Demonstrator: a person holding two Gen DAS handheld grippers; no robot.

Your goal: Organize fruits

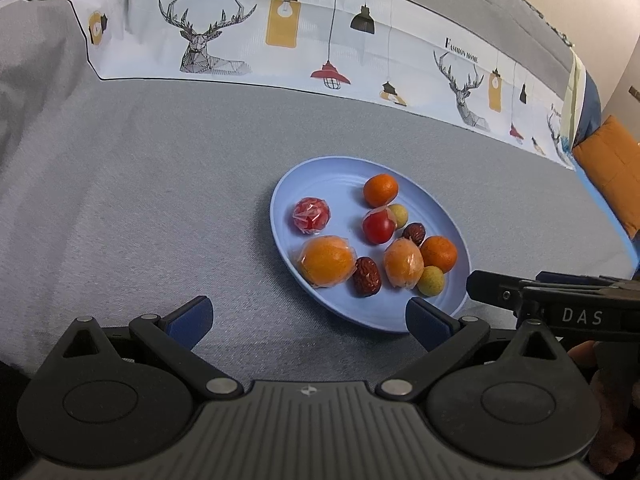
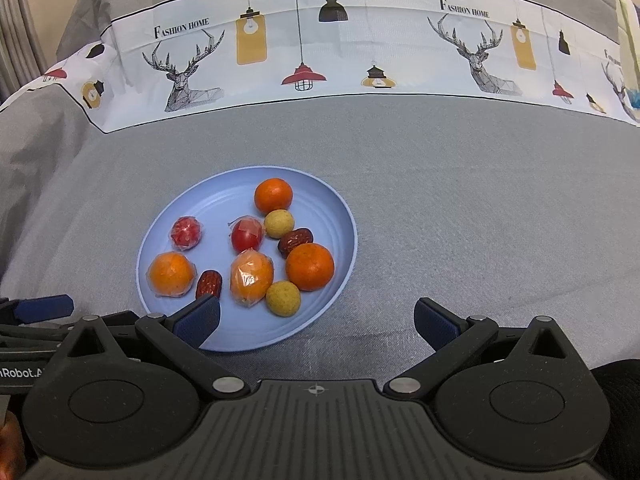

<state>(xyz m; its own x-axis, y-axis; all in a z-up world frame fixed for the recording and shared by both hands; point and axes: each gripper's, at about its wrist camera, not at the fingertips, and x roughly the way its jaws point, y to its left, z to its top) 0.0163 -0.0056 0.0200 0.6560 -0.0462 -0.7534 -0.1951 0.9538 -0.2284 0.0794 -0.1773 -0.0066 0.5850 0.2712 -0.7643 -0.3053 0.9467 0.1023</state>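
Note:
A light blue plate (image 1: 340, 168) (image 2: 320, 196) lies on grey cloth and holds several fruits: wrapped oranges (image 1: 327, 261) (image 2: 251, 273), bare oranges (image 1: 380, 189) (image 2: 309, 267), wrapped tomatoes (image 1: 311, 215) (image 2: 247, 234), dark red dates (image 1: 366, 276) (image 2: 209, 283) and small yellow-green fruits (image 1: 431, 280) (image 2: 283, 298). My left gripper (image 1: 308, 318) is open with nothing between its fingers, just short of the plate's near rim. My right gripper (image 2: 318, 320) is also open and empty; its left fingertip (image 2: 200, 317) overlaps the plate's near edge. The right gripper's body (image 1: 560, 300) shows at the left view's right edge.
The grey cloth (image 1: 140, 200) (image 2: 480, 220) spreads wide around the plate. A white printed band with deer and lamps (image 1: 280, 36) (image 2: 320, 52) runs along the back. An orange cushion (image 1: 612, 168) sits far right. The left gripper's finger (image 2: 44, 307) enters from the left.

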